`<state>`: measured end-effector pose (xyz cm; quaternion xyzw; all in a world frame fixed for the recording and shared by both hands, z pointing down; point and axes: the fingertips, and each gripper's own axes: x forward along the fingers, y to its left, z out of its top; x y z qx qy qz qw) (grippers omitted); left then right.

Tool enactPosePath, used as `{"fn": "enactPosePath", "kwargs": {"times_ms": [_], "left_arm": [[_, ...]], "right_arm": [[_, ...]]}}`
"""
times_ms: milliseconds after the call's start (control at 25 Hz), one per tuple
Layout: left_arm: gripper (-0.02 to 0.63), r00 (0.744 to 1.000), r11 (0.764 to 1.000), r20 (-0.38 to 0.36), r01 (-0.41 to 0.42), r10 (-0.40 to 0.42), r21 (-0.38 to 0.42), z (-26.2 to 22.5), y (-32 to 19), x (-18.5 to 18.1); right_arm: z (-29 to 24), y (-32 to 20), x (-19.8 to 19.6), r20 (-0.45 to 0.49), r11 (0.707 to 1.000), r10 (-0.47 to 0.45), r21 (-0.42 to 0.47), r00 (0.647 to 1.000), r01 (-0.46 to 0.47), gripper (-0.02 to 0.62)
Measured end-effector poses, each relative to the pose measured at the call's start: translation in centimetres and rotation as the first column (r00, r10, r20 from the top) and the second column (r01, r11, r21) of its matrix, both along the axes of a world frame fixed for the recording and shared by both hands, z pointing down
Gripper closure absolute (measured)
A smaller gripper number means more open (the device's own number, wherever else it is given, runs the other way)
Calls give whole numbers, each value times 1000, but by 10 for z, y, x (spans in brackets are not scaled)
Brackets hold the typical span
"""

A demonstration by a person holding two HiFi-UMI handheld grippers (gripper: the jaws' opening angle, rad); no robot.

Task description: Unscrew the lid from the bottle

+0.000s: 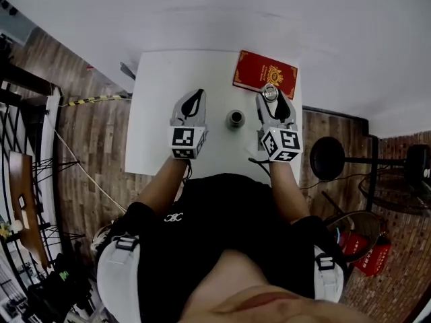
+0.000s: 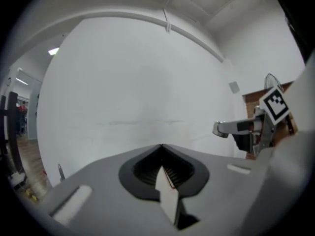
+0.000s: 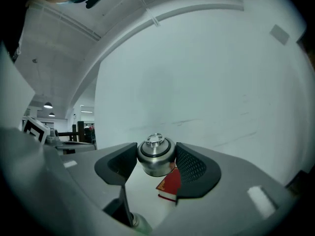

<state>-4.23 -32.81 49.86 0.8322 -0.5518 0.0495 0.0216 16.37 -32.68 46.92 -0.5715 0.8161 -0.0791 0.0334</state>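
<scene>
1. From the head view, a person works at a white table (image 1: pixel 158 113) with a gripper in each hand. The steel bottle (image 1: pixel 235 118) stands on the table between the two grippers, touched by neither, its mouth showing dark.
2. The right gripper (image 1: pixel 270 95) has its jaws closed on the steel lid (image 3: pixel 155 157), which is off the bottle and over the near edge of a red book (image 1: pixel 264 73). Only the right gripper view shows the lid's knobbed top, with the book's corner beneath it.
3. The left gripper (image 2: pixel 161 146) is fully closed and holds nothing. The left gripper view shows its tips meeting.
4. The left gripper view alone shows the lid side-on in the right gripper, against a white wall (image 2: pixel 147 82).
</scene>
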Motion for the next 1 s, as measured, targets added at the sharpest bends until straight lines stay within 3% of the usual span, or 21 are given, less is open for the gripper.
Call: {"fn": "enactPosePath", "kwargs": {"times_ms": [120,280,520,1000], "left_arm": [[552,998,998,-16,66,-66,-26,-16,-3,-13],[552,996,993,-10,91,-92,-80,-17,-8,-18],[552,993,996,78,89,-88,-17,-30,-11,-11],[552,990,996,104,92,-93,10,-36,-9,-7]], "right_arm": [[-4,-3,6,-6,1000,21,-7,1000,-21,344],[-7,-4,9,-30,1000,12,-4,999,-12,344],[-11,-5,6,-51,1000,-11,10,999,11,344],[-15,-2,-2,-60,998,-67,11,996,67,344]]}}
